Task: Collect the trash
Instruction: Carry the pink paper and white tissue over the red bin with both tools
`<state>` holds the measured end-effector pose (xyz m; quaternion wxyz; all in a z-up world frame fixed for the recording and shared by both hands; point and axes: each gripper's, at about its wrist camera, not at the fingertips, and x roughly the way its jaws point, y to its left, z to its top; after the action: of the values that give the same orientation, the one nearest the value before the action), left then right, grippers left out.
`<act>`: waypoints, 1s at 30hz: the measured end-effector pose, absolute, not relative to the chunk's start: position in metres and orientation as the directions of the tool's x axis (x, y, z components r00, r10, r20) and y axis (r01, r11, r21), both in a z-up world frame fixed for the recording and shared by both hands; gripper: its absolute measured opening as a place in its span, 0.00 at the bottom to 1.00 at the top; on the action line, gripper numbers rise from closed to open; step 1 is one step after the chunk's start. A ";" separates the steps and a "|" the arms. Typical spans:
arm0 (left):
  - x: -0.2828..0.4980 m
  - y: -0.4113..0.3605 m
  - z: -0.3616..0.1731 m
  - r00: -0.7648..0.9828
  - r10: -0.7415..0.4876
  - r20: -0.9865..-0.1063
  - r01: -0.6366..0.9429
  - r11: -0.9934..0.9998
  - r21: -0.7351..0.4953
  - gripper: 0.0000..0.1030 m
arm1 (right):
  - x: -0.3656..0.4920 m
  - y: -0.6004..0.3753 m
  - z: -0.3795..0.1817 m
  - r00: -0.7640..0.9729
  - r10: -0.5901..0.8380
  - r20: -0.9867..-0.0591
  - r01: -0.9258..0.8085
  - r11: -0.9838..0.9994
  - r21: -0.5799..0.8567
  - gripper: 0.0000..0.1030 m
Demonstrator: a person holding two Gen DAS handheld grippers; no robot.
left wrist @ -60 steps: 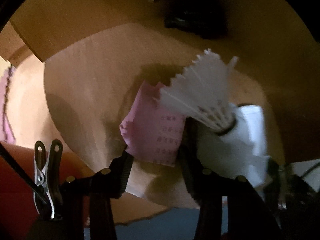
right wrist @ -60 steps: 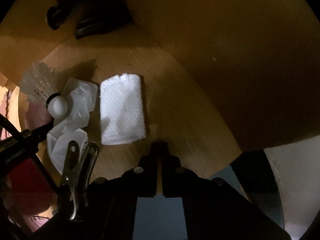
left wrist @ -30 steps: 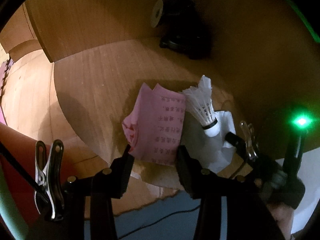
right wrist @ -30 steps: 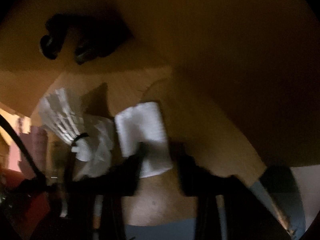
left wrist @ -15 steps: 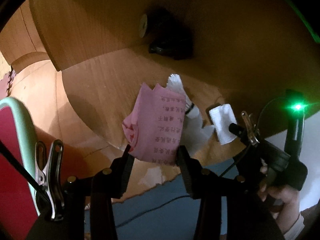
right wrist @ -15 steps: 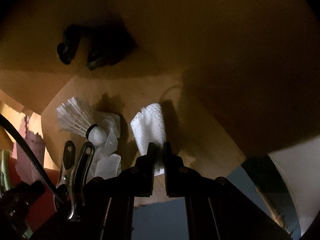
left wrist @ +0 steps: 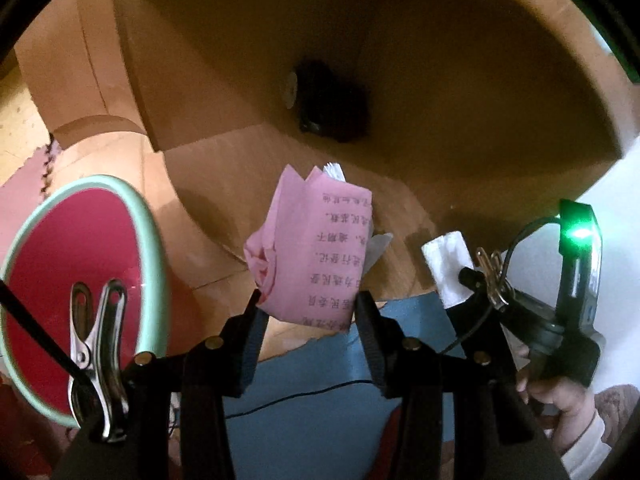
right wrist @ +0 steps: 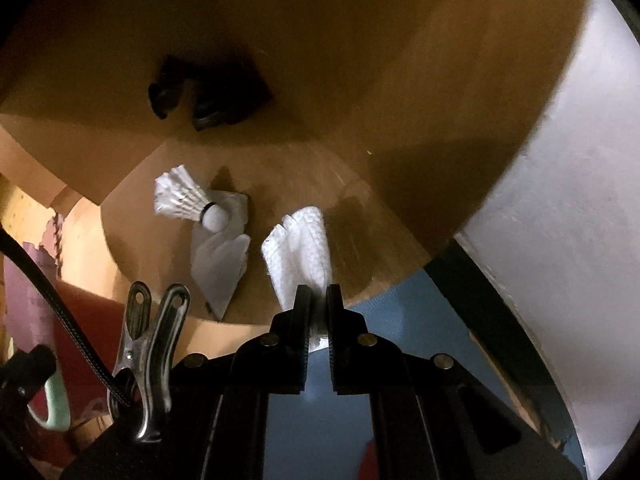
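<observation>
We're carrying the pink paper (left wrist: 316,248) in the left gripper (left wrist: 308,312) and the tissue (right wrist: 300,252) clamped in the right gripper (right wrist: 319,300) toward the bin (left wrist: 154,240) at 9 o'clock (keeping both grips tight).

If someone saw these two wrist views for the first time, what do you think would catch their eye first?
Probably the pink printed paper, held up between the left gripper fingers at the centre of the left view. Next, the white folded tissue pinched in the right gripper, with a white shuttlecock lying on crumpled paper on the wooden surface to its left. A red bin with a mint-green rim sits at lower left.
</observation>
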<state>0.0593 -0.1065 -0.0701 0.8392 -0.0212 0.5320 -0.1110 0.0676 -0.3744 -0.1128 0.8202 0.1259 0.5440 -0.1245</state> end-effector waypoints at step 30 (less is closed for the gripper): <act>0.003 0.062 0.009 0.504 -0.018 -0.864 -0.076 0.995 -0.065 0.45 | 0.035 -0.176 -0.005 0.536 0.243 -0.808 -0.092 0.969 0.230 0.08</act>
<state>0.0033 0.0625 0.0091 0.8658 -0.0474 0.4979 0.0166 0.0346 -0.1759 -0.0050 0.8728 0.0801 0.4718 0.0959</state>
